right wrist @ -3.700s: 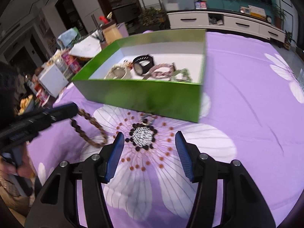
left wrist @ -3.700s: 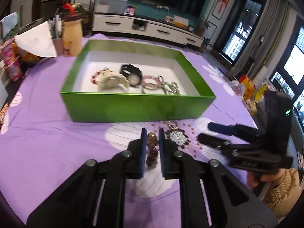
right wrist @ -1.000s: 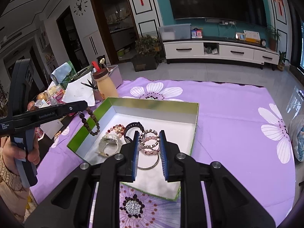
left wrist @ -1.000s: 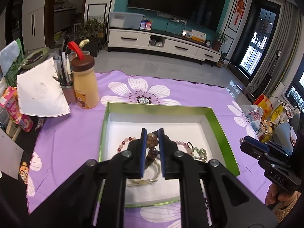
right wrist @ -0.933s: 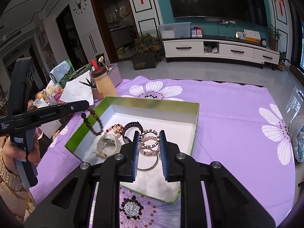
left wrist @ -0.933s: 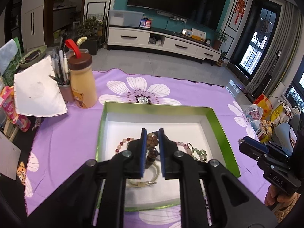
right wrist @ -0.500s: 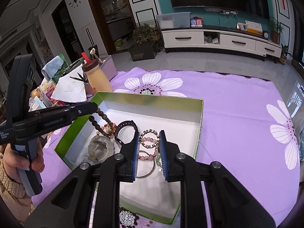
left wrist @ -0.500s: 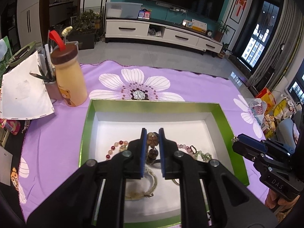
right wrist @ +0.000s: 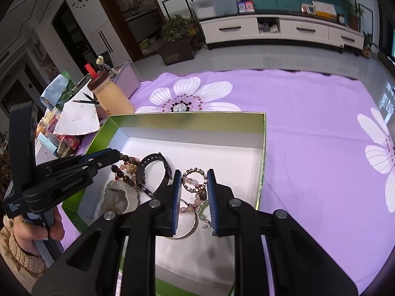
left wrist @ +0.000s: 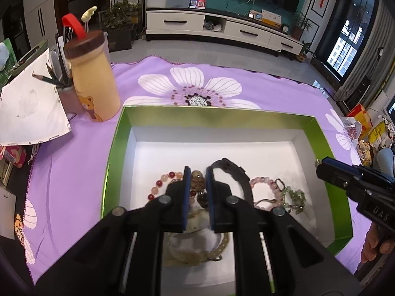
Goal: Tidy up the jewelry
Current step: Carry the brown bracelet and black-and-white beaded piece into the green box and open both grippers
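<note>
My left gripper (left wrist: 198,185) is shut on a brown bead bracelet (left wrist: 197,183) and holds it low over the left part of the green box (left wrist: 217,114). In the right wrist view the bracelet (right wrist: 122,169) hangs from the left gripper (right wrist: 116,156) into the box (right wrist: 187,117). My right gripper (right wrist: 193,192) is shut on a small rhinestone ring bracelet (right wrist: 193,178) above the box's middle. Inside lie a black watch (right wrist: 153,166), pink bead bracelets (left wrist: 263,181), a green bead bracelet (left wrist: 293,194), a silver bangle (right wrist: 188,229) and a pale watch (right wrist: 119,197).
A yellow bear bottle (left wrist: 92,81) and a pencil cup (left wrist: 65,93) stand left of the box, with a white paper (left wrist: 27,108) and clutter beyond. The purple flowered cloth (right wrist: 308,128) spreads to the right. The right gripper shows at the right edge (left wrist: 358,185).
Both grippers have moved down and forward over the box. The brown bracelet now hangs into the box's left part, and the right gripper sits lower over the jewelry.
</note>
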{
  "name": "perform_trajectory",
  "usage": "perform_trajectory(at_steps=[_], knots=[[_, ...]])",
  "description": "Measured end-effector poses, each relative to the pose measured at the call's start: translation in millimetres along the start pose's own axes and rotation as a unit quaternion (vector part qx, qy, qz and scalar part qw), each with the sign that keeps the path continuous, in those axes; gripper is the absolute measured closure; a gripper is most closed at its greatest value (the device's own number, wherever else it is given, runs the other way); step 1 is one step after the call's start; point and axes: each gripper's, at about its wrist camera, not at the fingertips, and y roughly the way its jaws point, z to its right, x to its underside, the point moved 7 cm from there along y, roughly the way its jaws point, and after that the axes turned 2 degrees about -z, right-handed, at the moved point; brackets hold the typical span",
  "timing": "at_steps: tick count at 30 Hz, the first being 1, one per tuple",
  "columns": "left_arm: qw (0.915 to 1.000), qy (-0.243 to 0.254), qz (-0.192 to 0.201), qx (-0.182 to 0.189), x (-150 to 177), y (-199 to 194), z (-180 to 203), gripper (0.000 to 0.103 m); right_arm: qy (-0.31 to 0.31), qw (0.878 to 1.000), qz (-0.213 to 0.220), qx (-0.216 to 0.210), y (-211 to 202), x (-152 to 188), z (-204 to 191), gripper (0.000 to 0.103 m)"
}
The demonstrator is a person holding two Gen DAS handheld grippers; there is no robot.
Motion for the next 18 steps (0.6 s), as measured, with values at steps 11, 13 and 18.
perform_trajectory(at_steps=[11, 13, 18], knots=[[0.9999, 0.0, -0.012, -0.008, 2, 11, -2, 0.091, -0.003, 0.999, -0.033, 0.028, 25, -12, 7, 0.083], [0.9999, 0.0, -0.013, -0.009, 2, 13, -2, 0.091, -0.003, 0.999, -0.036, 0.033, 28, -14, 9, 0.083], [0.9998, -0.001, -0.013, -0.012, 1, 13, -4, 0.091, -0.004, 0.998, -0.041, 0.037, 32, -15, 12, 0.083]])
